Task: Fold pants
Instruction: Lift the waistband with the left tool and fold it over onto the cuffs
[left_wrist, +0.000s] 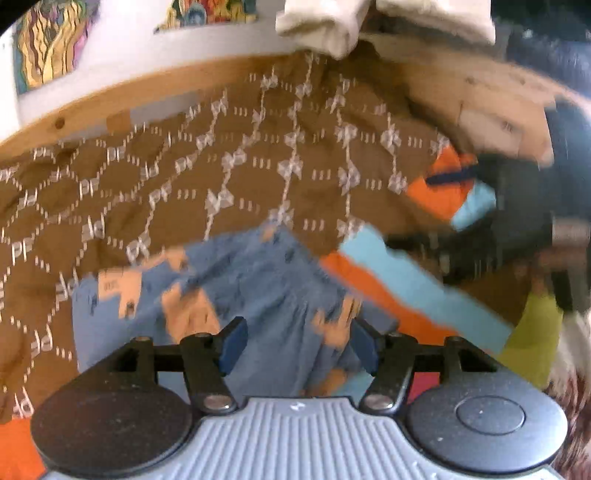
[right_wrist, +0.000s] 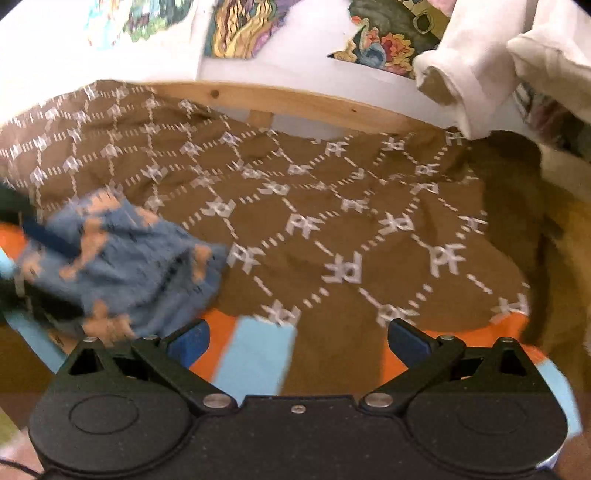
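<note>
The pants (left_wrist: 255, 284) are small, blue with orange patches, and lie bunched on a brown patterned bedspread (left_wrist: 221, 177). My left gripper (left_wrist: 297, 345) is open right over them, its blue pads on either side of a fold, not closed on it. In the right wrist view the pants (right_wrist: 122, 266) lie at the left. My right gripper (right_wrist: 297, 338) is open and empty over the bedspread (right_wrist: 332, 229), to the right of the pants. The frames are motion-blurred.
An orange and light-blue striped cloth (left_wrist: 399, 288) lies under the bedspread's near edge and shows in the right wrist view (right_wrist: 255, 354). A wooden bed rail (right_wrist: 295, 103) and white wall run behind. White garments (right_wrist: 480, 74) hang at upper right. Dark clutter (left_wrist: 517, 206) sits right.
</note>
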